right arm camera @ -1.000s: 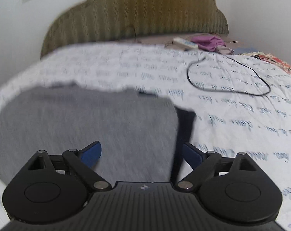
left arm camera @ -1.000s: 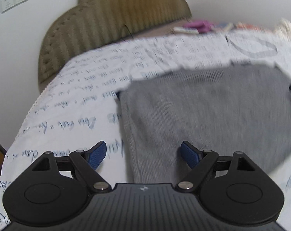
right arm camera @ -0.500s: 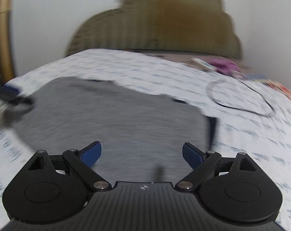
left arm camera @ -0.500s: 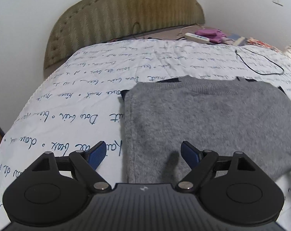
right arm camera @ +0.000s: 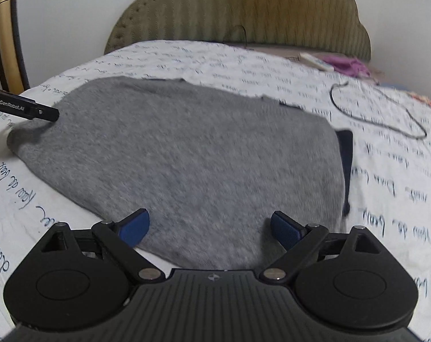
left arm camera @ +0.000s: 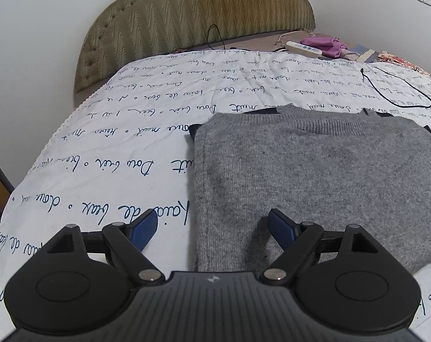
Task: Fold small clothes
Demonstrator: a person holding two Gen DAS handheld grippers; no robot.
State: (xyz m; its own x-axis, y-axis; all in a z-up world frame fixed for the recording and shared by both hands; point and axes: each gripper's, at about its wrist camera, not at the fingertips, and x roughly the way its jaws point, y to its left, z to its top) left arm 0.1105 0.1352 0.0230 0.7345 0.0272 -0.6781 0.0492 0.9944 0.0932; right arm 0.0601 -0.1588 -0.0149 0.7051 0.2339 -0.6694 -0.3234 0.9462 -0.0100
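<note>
A grey knitted garment (left arm camera: 315,171) lies flat on the bed, folded into a rough rectangle, with dark blue trim showing at its far and side edges. It also shows in the right wrist view (right arm camera: 192,154). My left gripper (left arm camera: 212,228) is open and empty, just above the garment's near left edge. My right gripper (right arm camera: 211,225) is open and empty above the garment's near edge. The left gripper's black finger (right arm camera: 24,108) shows at the garment's left corner in the right wrist view.
The bed has a white sheet with blue handwriting print (left arm camera: 124,148) and an olive padded headboard (left arm camera: 204,11). A black cable (left arm camera: 398,91) loops on the sheet at the far right. A white remote (left arm camera: 303,48) and purple cloth (left arm camera: 323,44) lie by the headboard.
Both grippers have drawn back and steadied over the garment's near edge. The right wrist view has swung left, bringing the left gripper's finger into sight. Both stay open.
</note>
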